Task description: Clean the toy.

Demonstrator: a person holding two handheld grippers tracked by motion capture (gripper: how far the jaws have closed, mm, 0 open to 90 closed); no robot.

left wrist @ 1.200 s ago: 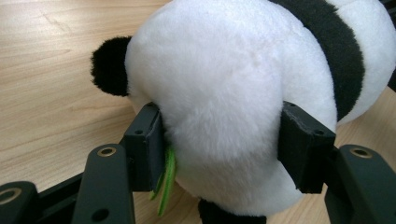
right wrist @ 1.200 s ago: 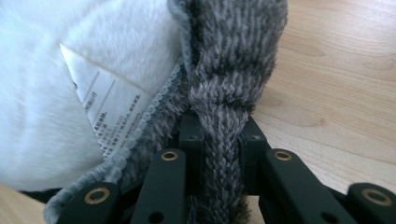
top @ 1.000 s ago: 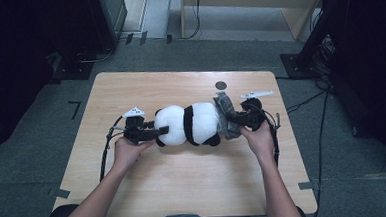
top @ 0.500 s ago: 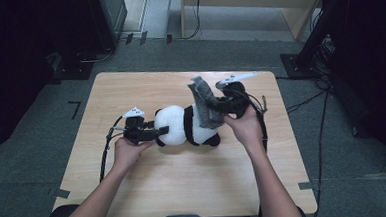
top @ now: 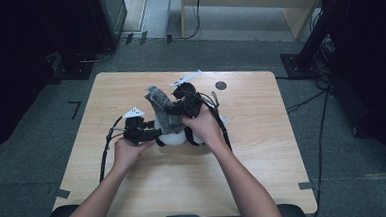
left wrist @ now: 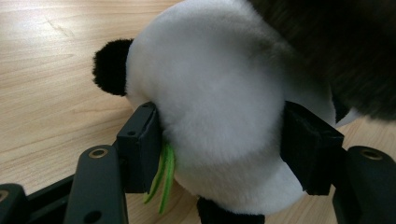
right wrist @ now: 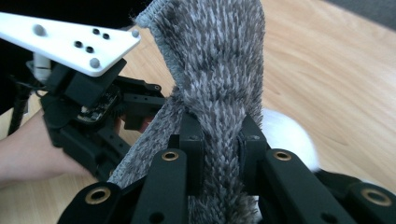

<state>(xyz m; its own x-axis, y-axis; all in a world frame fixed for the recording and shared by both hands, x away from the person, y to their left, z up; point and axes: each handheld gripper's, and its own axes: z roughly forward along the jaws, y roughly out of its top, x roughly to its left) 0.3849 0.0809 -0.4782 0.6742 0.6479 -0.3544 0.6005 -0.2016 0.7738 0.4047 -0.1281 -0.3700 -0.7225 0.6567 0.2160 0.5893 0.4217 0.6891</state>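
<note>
Right gripper [right wrist: 219,140]: jaws clenched on a fold of the grey fuzzy cloth [right wrist: 215,70], pads pressing both faces of the pile. In the high view this gripper [top: 178,109] is raised above the toy, with the cloth [top: 163,112] standing up from the grip and draping down onto the toy.

Left gripper [left wrist: 224,154]: jaws clamped across the white body of the plush panda [left wrist: 210,93], one pad on each flank, pile bulging between them. A green felt strip [left wrist: 163,175] sits pinched beside the left pad. In the high view this gripper [top: 155,134] lies low on the wooden table [top: 263,150], pinning the panda [top: 175,138] near the table's centre.

Step in hand, as a judgement: drawing the cloth over the panda or peeling it off it. Which of the two cannot be determined here, because the cloth's far end is hidden behind the right hand [top: 202,130].

Procedure for a clean result:
- Keep the left grip firm and low so the toy cannot lift or roll.
- Move the cloth along the body's length, not sideways.
- Hold the fold deep in the pads; the pile is slippery.
- Avoid snagging the cables [top: 105,153].
</note>
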